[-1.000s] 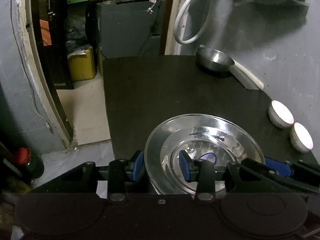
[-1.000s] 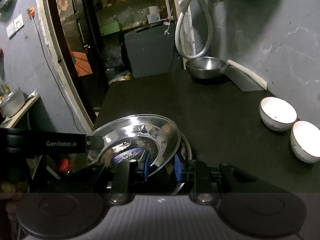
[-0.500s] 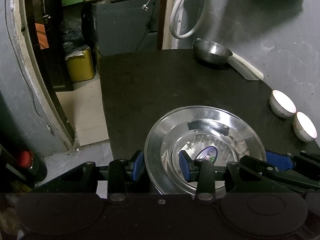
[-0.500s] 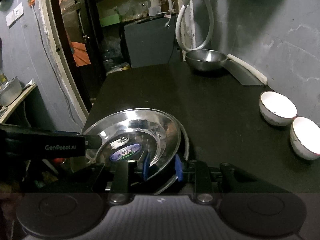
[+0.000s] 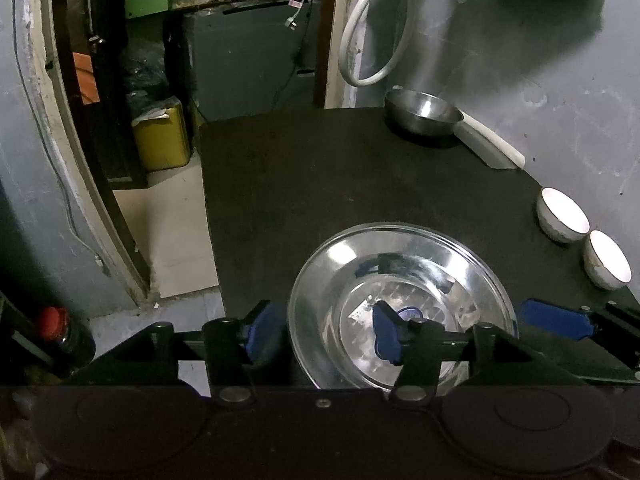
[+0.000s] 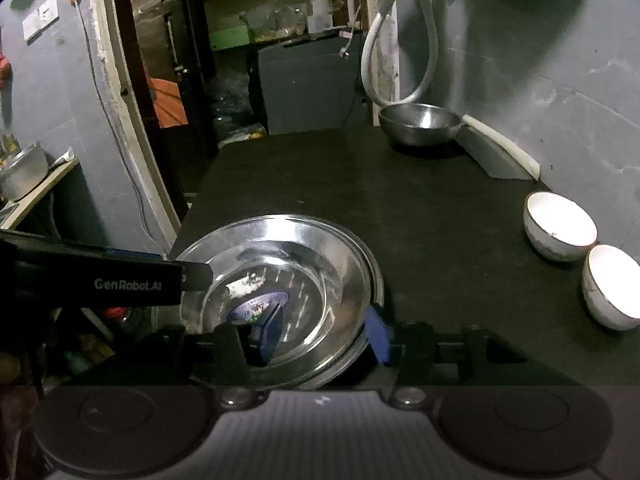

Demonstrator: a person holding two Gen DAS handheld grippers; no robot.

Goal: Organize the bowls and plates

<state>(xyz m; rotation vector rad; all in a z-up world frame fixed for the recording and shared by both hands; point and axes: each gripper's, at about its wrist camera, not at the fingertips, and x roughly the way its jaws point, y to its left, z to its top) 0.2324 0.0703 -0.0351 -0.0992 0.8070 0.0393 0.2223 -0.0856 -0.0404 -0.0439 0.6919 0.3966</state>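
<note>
Two shiny steel plates (image 5: pixel 400 256) lie nested on the black table (image 5: pixel 320 180) near its front left corner. My left gripper (image 5: pixel 324 334) straddles their left rim; its jaws are opening and the blue pads (image 5: pixel 262 332) stand clear of the metal. My right gripper (image 6: pixel 325 336) straddles the right rim of the plates (image 6: pixel 288 240), jaws also opening, pads off the rim. A steel bowl (image 5: pixel 420 114) sits at the back by the wall. Two white bowls (image 5: pixel 562 216) (image 5: pixel 606 260) stand side by side at the right edge.
A grey wedge with a white strip (image 5: pixel 488 148) lies along the wall behind the white bowls. A white hose (image 5: pixel 372 40) hangs above the steel bowl. Left of the table the floor drops away, with a yellow canister (image 5: pixel 160 136) and a red-capped bottle (image 5: pixel 54 318).
Both grippers' jaws have spread apart. The upper plate, tilted and pinched in the right gripper before, now lies flat inside the lower plate. Neither hand has shifted.
</note>
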